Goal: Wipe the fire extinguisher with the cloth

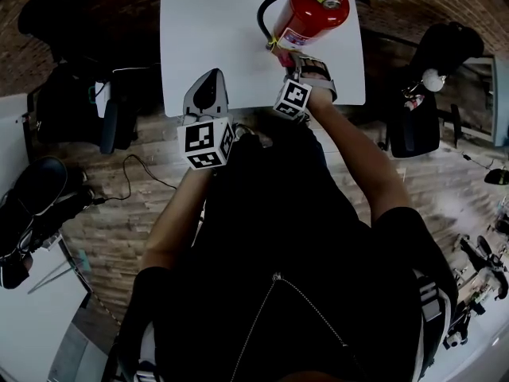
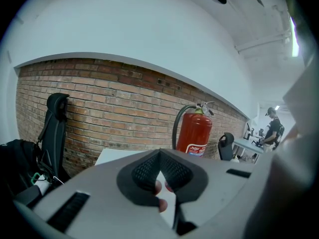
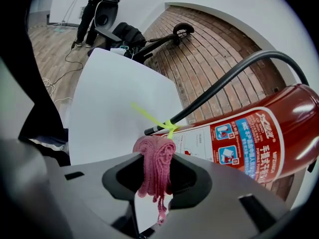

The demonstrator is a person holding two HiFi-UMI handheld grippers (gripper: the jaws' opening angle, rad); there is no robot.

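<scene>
Firmly, right gripper (image 3: 156, 173) pinches cloth (image 3: 157, 151) by fire extinguisher (image 3: 249, 143); left gripper (image 2: 160, 171) closed, empty.

fire extinguisher (image 1: 314, 14): glossy, smooth (looks painted metal) | cloth (image 3: 155, 166): ribbed knit | table (image 1: 215, 38): matt, smooth | wall (image 2: 109, 103): rough brick

Our left gripper (image 1: 208, 82) is held level, jaws pressed together and empty, its arm bent. Ahead of it and to its right, our outstretched right arm (image 1: 358, 161) holds the right gripper (image 1: 285, 58), its jaws pinching a pink cloth (image 3: 155, 156).
</scene>
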